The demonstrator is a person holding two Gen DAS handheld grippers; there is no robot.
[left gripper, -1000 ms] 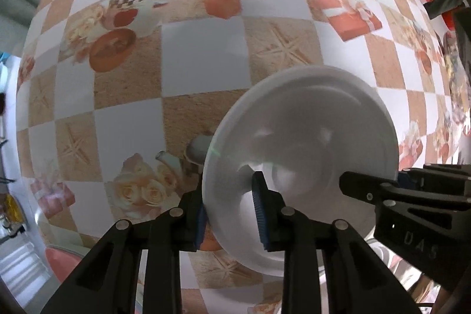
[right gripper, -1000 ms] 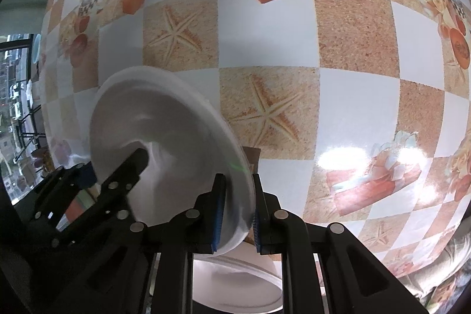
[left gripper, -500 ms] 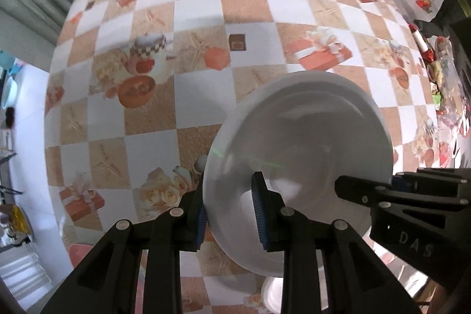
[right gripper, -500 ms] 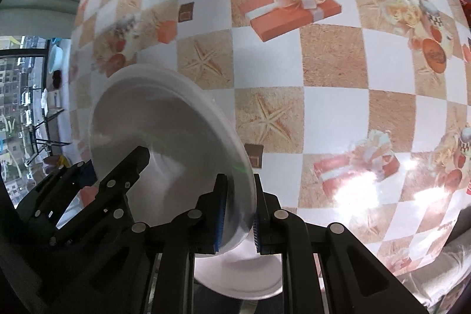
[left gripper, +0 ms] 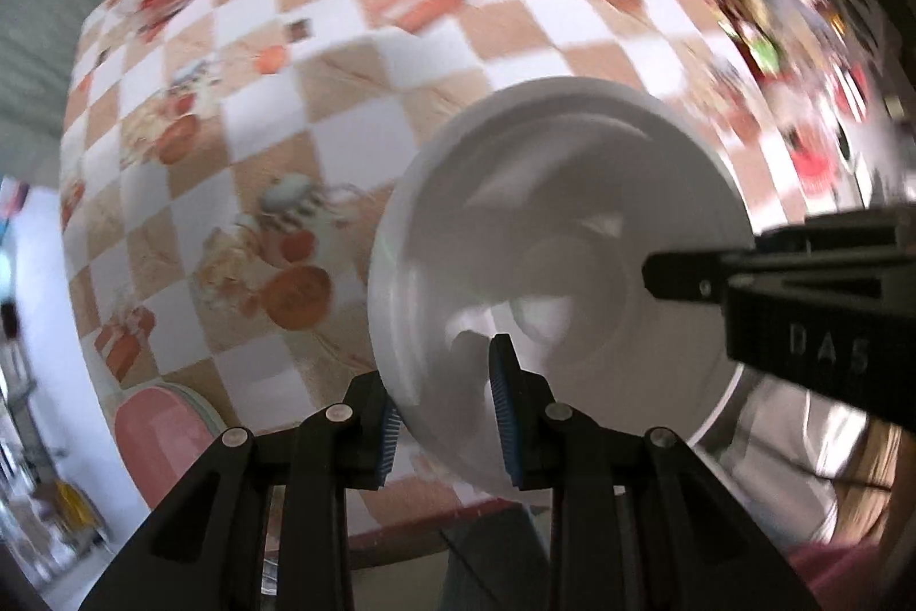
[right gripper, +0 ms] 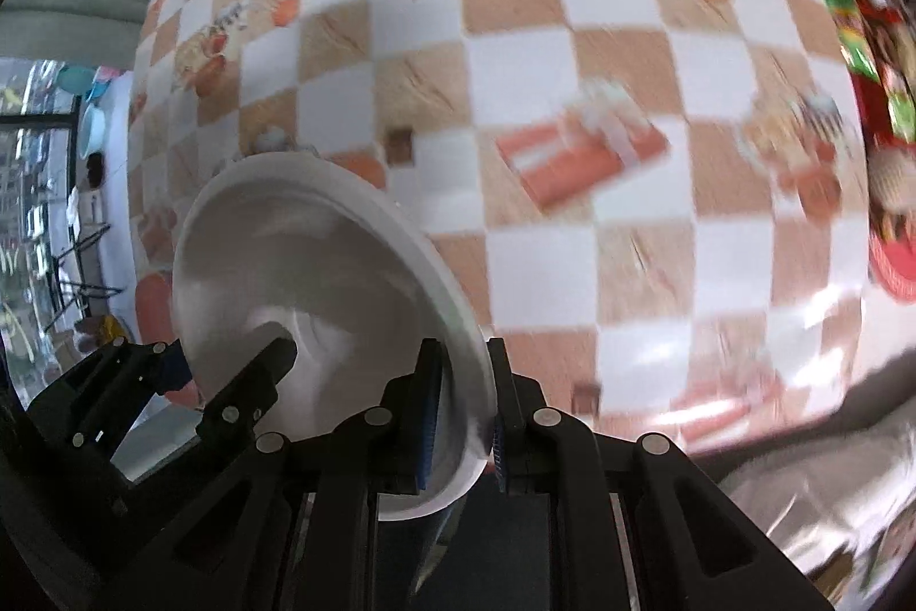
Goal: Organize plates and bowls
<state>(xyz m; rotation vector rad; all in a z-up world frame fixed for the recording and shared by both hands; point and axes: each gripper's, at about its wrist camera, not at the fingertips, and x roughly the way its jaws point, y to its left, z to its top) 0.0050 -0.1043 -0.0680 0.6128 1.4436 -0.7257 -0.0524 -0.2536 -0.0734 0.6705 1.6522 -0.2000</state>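
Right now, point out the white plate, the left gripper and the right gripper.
white plate (left gripper: 549,221): left wrist view, inner surface.
left gripper (left gripper: 446,416): left wrist view, midway between fingertips, on the rim.
right gripper (right gripper: 465,416): right wrist view, midway between fingertips, on the rim.

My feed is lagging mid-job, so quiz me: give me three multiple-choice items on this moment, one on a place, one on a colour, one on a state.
1. Where does the right tool grip the dish?
A. on its rim
B. under its base
C. nowhere, it hangs free

2. What colour is the dish held between the two tools?
A. pink
B. white
C. blue

3. What is the state of the left tool?
A. wide open above the dish
B. shut on nothing
C. closed on the dish's rim

Answers:
1. A, the right wrist view shows its blue pads on either side of the thin rim.
2. B, it shows plain white in both wrist views against the checked tablecloth.
3. C, in the left wrist view its pads clamp the near edge, opposite the right tool.
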